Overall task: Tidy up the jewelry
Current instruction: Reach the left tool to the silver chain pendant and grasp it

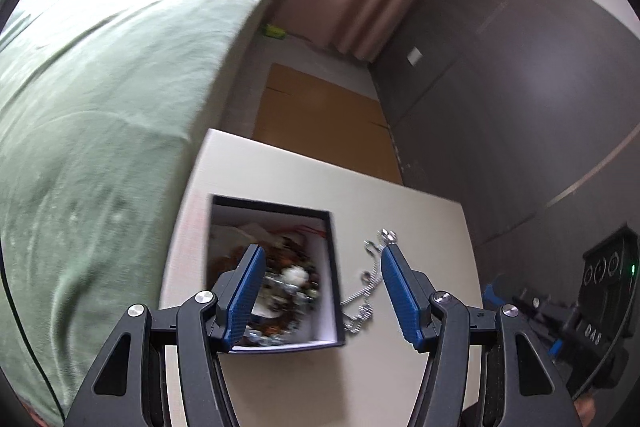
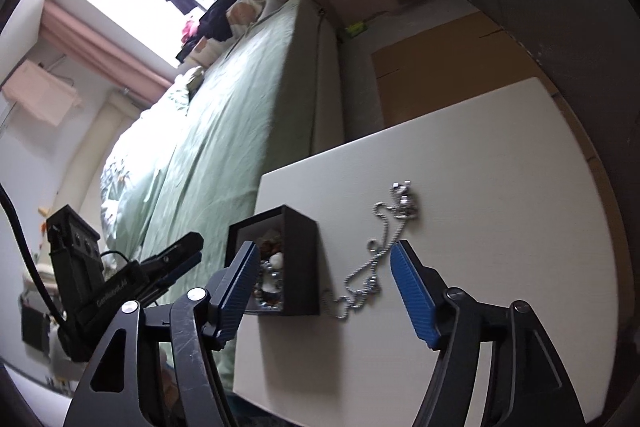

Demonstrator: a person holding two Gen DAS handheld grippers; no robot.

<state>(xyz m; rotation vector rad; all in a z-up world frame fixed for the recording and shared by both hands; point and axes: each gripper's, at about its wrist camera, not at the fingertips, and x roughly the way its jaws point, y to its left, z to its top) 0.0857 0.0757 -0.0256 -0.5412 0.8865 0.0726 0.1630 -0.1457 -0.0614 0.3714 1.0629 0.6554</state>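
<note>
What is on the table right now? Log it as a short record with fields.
surface: white table
box: black box, open, holds mixed beads and trinkets
chain: silver chain lying on the table beside the box, outside it
left claw: open, holds nothing
right claw: open, holds nothing
beside table: bed with green cover

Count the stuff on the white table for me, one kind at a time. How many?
Black box of beads: 1
Silver chain lying beside the box: 1
Total: 2
</note>
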